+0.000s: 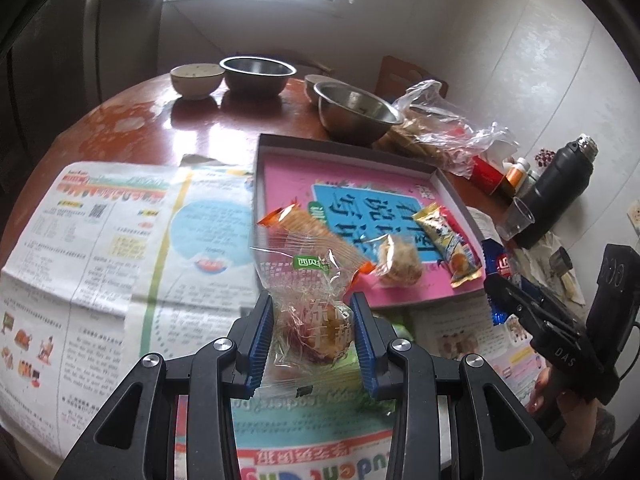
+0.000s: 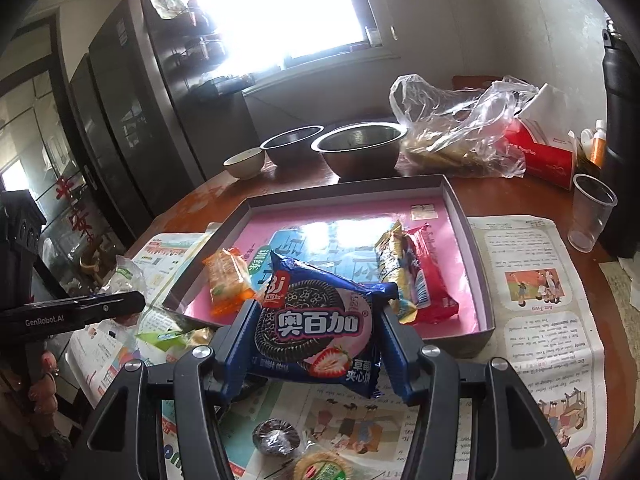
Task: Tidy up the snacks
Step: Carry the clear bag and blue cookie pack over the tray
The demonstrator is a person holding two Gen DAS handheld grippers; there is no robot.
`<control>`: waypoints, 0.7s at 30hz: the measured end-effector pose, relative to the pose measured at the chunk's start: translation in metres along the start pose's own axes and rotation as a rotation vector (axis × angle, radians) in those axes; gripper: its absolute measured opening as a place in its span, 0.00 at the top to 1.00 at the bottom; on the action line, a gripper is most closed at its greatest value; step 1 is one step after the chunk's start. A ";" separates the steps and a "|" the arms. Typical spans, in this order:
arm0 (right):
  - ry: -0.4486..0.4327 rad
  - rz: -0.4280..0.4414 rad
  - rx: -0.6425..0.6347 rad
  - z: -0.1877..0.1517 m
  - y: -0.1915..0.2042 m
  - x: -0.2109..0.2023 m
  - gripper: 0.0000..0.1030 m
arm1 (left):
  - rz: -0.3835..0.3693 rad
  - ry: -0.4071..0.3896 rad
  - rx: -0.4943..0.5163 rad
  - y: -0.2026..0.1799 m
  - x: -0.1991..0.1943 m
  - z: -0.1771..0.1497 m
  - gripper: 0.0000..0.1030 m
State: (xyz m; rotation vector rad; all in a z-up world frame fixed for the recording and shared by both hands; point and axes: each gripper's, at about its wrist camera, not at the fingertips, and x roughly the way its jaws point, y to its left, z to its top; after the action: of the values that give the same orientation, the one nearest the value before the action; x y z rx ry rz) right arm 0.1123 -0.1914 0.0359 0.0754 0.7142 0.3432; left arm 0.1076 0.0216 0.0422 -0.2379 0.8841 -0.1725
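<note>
You are mid-carry with both hands, each bringing a snack toward the pink-lined box (image 2: pixel 460 204) on the desk (image 1: pixel 192 120).

Your left gripper (image 1: pixel 314 336) has its fingers (image 1: pixel 262 344) clamped on a clear-wrapped snack (image 1: pixel 308 312); the wrapper's loose top fans out ahead of the fingertips, and the packet hangs above the newspaper (image 1: pixel 100 240), just short of the box's near rim. Beyond those fingertips, inside the box, lie an orange packet (image 1: pixel 308 232), a small clear-wrapped cake (image 1: pixel 400 264) and a yellow packet (image 1: pixel 448 240).

Your right gripper (image 2: pixel 316 332) is closed on the blue sandwich-cookie pack (image 2: pixel 316 320), one finger pressing each side edge, the pack held face up and off the desk. The box's near rim sits just past those fingertips; a red packet (image 2: pixel 428 272) lies ahead and to the right of them.

The next move, as I judge it, is to carry each packet forward over the rim and release it onto bare pink floor. The middle of the box looks freest. Keep the two grippers apart as they converge, and lower before letting go, since the light wrappers could slide or land on the rim.

Two loose snacks remain on the newspaper below your right fingers.
</note>
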 end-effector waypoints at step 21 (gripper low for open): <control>-0.016 -0.027 0.041 0.026 -0.018 0.007 0.45 | 0.035 0.021 -0.006 -0.004 0.042 0.031 0.62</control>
State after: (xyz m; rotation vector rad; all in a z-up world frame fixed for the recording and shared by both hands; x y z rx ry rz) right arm 0.1396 -0.2046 0.0476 0.1072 0.7053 0.3022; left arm 0.1582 0.0116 0.0311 -0.2262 0.9088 -0.1403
